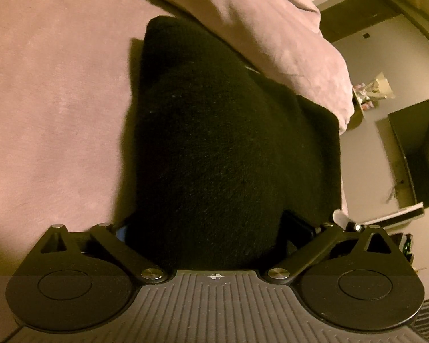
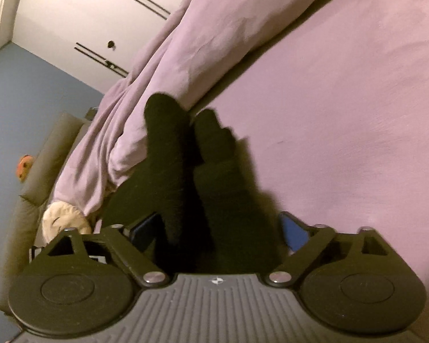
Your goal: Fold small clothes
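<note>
Left wrist view shows the black garment (image 1: 223,148) on the pink bedsheet (image 1: 51,91), bunched between the left gripper (image 1: 208,228) fingers; whether they pinch it I cannot tell. Right gripper (image 2: 220,228) stands wide apart, dark cloth running toward twelve o'clock, rumpled duvet (image 2: 186,57) at eleven.

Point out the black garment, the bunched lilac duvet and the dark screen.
black garment (image 1: 214,148): left wrist view, middle of the knit fabric.
lilac duvet (image 1: 271,28): left wrist view, on its bunched folds above the garment.
dark screen (image 1: 417,154): left wrist view, centre of the panel.
</note>
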### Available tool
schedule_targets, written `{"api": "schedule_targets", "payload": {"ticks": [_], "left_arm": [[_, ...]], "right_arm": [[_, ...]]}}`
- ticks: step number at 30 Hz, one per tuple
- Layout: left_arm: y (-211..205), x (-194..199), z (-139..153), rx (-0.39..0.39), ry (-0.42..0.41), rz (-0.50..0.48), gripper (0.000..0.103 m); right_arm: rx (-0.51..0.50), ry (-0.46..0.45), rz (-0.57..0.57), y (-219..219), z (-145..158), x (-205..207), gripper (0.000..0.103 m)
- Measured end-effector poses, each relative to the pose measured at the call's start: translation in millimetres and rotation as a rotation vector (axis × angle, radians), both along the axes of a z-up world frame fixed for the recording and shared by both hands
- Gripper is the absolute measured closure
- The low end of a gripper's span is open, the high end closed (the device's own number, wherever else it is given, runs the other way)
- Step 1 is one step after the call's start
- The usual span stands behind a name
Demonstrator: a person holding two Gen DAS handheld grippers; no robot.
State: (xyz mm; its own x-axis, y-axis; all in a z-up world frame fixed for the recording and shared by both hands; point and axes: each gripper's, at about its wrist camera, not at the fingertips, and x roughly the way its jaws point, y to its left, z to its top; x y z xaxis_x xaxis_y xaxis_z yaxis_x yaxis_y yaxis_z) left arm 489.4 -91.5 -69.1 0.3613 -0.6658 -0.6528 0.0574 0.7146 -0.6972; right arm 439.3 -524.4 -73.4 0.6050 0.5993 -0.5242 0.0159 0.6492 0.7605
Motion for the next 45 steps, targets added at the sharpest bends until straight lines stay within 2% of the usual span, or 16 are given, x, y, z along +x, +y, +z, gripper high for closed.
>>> {"api": "schedule_targets", "payload": {"ticks": [2, 5, 6, 11, 20, 24, 27, 30, 31, 33, 36, 38, 39, 41, 43, 45], "left_arm": [[0, 0, 0, 0.007, -0.006, 0.001, 0.001], [0, -4, 1, 0.019, -0.027, 0.007, 0.004], [1, -5, 1, 0.022, -0.035, 0.011, 0.008], [9, -12, 6, 0.003, -0.054, 0.048, 0.024], [35, -23, 52, 0.011, -0.124, 0.074, 0.033], [68, -39, 68, 0.062, -0.122, 0.084, 0.033], [89, -57, 59, 0.131, -0.097, 0.091, 0.029], [97, -67, 31, 0.234, -0.053, 0.125, 0.012], [100, -71, 27, 0.234, -0.047, 0.148, 0.010], [107, -77, 35, 0.217, -0.059, 0.185, 0.011], [116, -93, 61, 0.285, -0.128, 0.208, 0.011], [121, -102, 78, 0.354, -0.192, 0.226, 0.011], [122, -105, 83, 0.370, -0.207, 0.238, 0.010], [117, -106, 89, 0.385, -0.237, 0.250, 0.009], [107, -102, 88, 0.383, -0.237, 0.254, 0.008], [95, -96, 83, 0.378, -0.250, 0.262, 0.008]], "right_arm": [[-0.007, -0.015, 0.046, 14, 2, 8, 0.004], [0.010, 0.003, 0.101, 33, 0, 15, 0.033], [-0.028, -0.007, 0.102, 40, 0, 15, 0.038], [-0.014, 0.004, 0.055, 45, 4, 9, 0.051], [0.052, -0.045, 0.098, 90, 48, -7, 0.054], [0.115, -0.014, 0.134, 118, 42, -23, 0.054], [0.126, 0.031, 0.134, 136, 23, -40, 0.053], [0.033, 0.038, 0.058, 145, 13, -57, 0.036], [0.028, 0.048, 0.034, 144, 13, -61, 0.034], [-0.011, 0.047, -0.030, 136, 28, -74, 0.033], [-0.206, -0.066, -0.120, 130, 67, -100, 0.033], [-0.375, -0.176, -0.159, 143, 93, -114, 0.035], [-0.421, -0.215, -0.149, 150, 101, -115, 0.047], [-0.514, -0.281, -0.104, 178, 113, -112, 0.059], [-0.589, -0.387, -0.029, 213, 117, -106, 0.061], [-0.675, -0.422, 0.003, 243, 114, -90, 0.061]]}}
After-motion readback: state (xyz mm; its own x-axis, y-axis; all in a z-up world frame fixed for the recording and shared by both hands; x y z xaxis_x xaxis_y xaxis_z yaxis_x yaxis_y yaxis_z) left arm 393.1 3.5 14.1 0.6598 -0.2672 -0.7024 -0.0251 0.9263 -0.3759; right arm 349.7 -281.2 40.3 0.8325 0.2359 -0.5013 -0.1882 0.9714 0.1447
